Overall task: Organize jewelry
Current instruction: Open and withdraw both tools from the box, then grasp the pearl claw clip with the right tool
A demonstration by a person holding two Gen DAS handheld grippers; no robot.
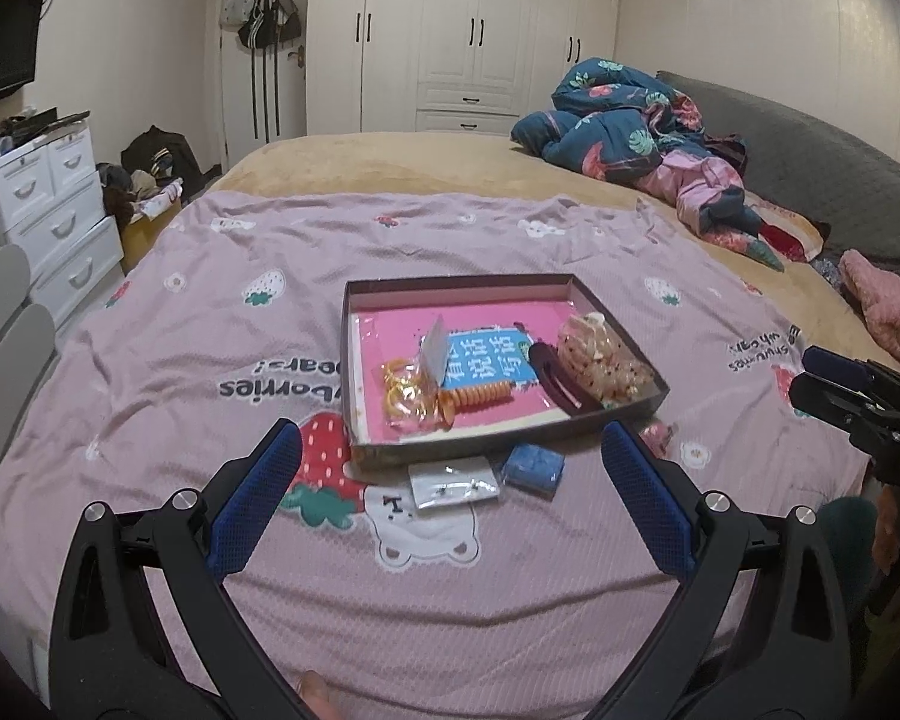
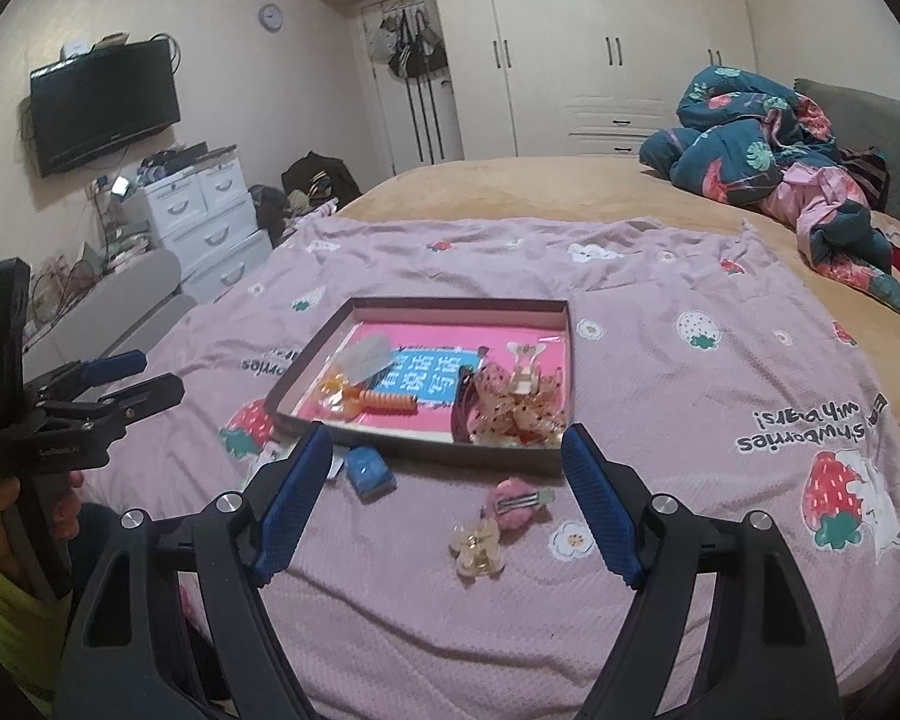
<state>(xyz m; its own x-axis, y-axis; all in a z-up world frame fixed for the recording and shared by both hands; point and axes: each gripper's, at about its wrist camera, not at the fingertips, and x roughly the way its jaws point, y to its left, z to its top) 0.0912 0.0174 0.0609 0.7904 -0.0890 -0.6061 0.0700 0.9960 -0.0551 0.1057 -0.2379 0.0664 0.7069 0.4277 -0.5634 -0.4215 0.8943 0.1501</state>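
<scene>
A shallow dark box (image 1: pixel 354 360) (image 2: pixel 306 369) with a pink lining lies on the pink bedspread and holds bagged orange hair ties (image 1: pixel 411 393), an orange spiral clip (image 2: pixel 384 402), a dark claw clip (image 1: pixel 561 381) and a bag of bows (image 2: pixel 516 405). In front of it lie a clear packet (image 1: pixel 453 483), a small blue item (image 1: pixel 534 468) (image 2: pixel 369 471), a pink fuzzy clip (image 2: pixel 513 504) and a pale claw clip (image 2: pixel 477 546). My left gripper (image 1: pixel 450 450) is open and empty above the packet. My right gripper (image 2: pixel 450 450) is open and empty above the two clips.
A bundled blue floral quilt (image 1: pixel 624 120) and pink clothes (image 1: pixel 705 189) lie at the bed's far right. White drawers (image 2: pixel 204 222) and a wall television (image 2: pixel 105 102) stand to the left. The other gripper shows at each view's edge (image 1: pixel 858 396) (image 2: pixel 90 390).
</scene>
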